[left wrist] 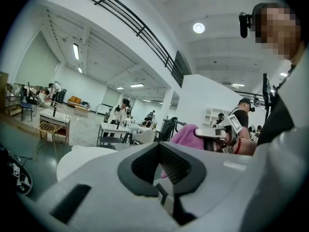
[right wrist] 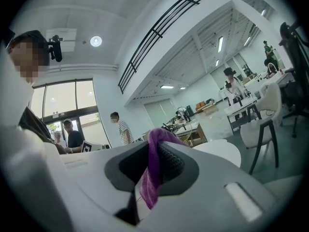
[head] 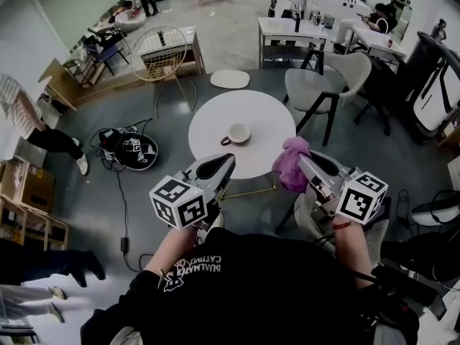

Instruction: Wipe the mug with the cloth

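Observation:
A white mug (head: 237,133) with a dark inside stands upright near the middle of the round white table (head: 266,121). My left gripper (head: 227,159) hovers at the table's near edge, just in front of the mug; its jaws are shut with nothing between them (left wrist: 161,163). My right gripper (head: 302,158) is at the table's near right edge, shut on a pink-purple cloth (head: 292,162) that bunches over its tip. In the right gripper view the cloth (right wrist: 154,170) hangs down between the pads. The mug is hidden in both gripper views.
A grey chair (head: 315,92) stands behind the table on the right, a wire-frame chair (head: 162,52) behind it on the left. A black round device with cables (head: 133,149) lies on the floor to the left. Desks (head: 287,29) and people fill the back.

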The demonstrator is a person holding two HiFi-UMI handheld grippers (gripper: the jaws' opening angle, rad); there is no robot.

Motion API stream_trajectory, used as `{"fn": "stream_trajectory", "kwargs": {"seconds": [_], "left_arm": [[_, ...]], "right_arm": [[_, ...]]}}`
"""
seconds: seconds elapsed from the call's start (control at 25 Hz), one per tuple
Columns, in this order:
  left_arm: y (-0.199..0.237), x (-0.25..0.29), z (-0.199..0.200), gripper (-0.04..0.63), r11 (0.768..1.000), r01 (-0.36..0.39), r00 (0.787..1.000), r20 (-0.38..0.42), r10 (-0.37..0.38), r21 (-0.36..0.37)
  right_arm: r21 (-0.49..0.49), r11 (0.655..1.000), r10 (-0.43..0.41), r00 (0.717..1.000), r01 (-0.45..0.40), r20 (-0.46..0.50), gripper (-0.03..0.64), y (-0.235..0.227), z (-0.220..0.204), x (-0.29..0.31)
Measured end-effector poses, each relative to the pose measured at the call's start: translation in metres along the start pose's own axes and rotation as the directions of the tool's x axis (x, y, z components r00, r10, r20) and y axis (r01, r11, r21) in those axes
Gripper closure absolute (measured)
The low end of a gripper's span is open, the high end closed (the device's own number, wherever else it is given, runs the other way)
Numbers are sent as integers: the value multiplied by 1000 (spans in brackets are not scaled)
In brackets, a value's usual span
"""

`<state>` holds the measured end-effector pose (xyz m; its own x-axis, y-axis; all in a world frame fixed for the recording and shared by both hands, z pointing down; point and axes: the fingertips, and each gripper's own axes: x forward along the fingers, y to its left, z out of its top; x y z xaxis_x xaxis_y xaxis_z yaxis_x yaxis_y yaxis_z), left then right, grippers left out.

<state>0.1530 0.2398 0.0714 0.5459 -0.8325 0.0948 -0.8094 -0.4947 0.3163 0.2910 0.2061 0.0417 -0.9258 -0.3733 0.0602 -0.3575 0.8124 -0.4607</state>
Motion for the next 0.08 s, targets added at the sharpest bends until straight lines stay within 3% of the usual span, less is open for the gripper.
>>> {"fn": "stream_trajectory", "kwargs": {"seconds": [0.08], "left_arm": [[-4,0,-2,594,1000,2,1000,-1,-2,0]], "right_arm": [[-2,1000,-4,1000,4,-1,566,0,-1,-3]]}}
